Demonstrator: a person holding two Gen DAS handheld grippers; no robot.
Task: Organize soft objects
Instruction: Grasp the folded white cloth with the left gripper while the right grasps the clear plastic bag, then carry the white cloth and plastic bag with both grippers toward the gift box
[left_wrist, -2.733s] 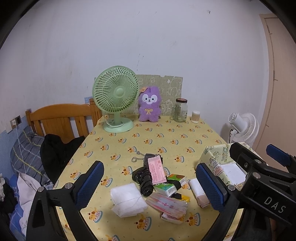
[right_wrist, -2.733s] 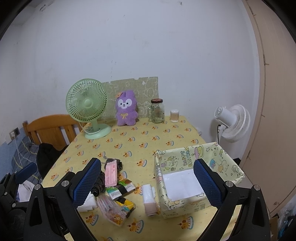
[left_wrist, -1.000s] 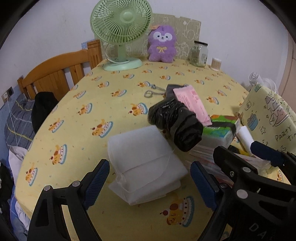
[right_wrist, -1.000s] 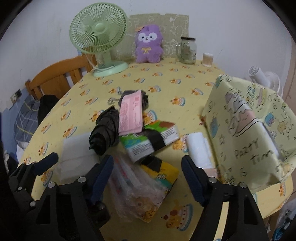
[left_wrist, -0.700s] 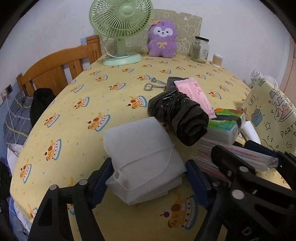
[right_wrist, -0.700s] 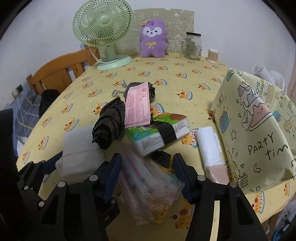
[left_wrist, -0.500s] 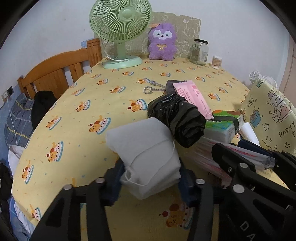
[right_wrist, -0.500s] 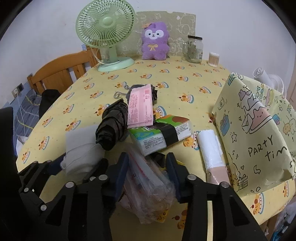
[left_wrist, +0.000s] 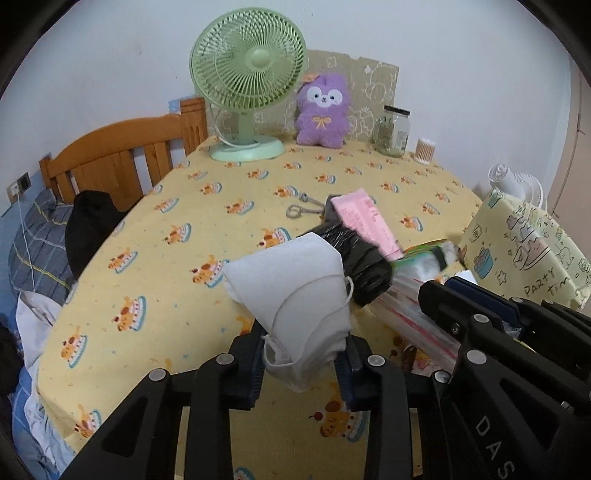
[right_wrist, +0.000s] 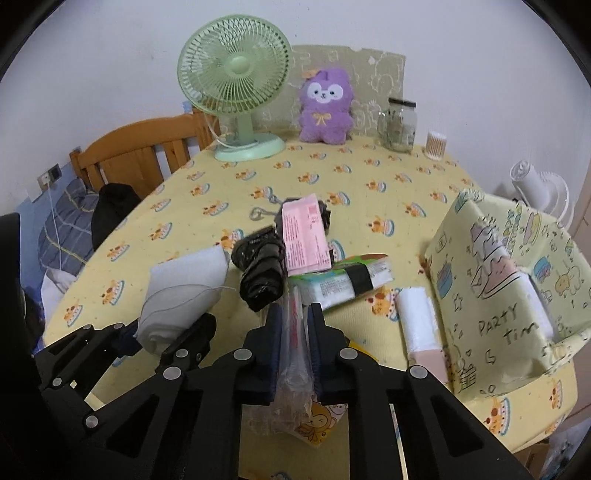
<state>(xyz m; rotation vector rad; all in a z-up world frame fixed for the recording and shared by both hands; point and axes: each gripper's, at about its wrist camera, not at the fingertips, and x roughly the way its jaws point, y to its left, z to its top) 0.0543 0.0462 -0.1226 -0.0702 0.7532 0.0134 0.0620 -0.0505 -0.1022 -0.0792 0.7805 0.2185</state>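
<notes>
My left gripper (left_wrist: 301, 360) is shut on a folded white cloth bundle (left_wrist: 295, 288) and holds it lifted off the table; it also shows in the right wrist view (right_wrist: 181, 295). My right gripper (right_wrist: 293, 325) is shut on a clear plastic packet with pink print (right_wrist: 293, 354). A black rolled bag (right_wrist: 260, 269), a pink packet (right_wrist: 304, 234), a green tissue pack (right_wrist: 345, 282) and a white roll (right_wrist: 419, 321) lie on the yellow tablecloth (right_wrist: 369, 184). A yellow "Party Time" fabric box (right_wrist: 509, 277) stands at the right.
A green fan (right_wrist: 236, 81), a purple plush (right_wrist: 325, 107), a glass jar (right_wrist: 399, 123) and a cotton-swab tub (right_wrist: 436, 144) stand at the table's far edge. Keys (right_wrist: 264, 208) lie mid-table. A wooden chair (right_wrist: 140, 155) is at the left.
Both grippers came down to the pile and closed: the left on the white cloth bundle, the right on the clear packet. The cloth bundle is now squeezed and raised.
</notes>
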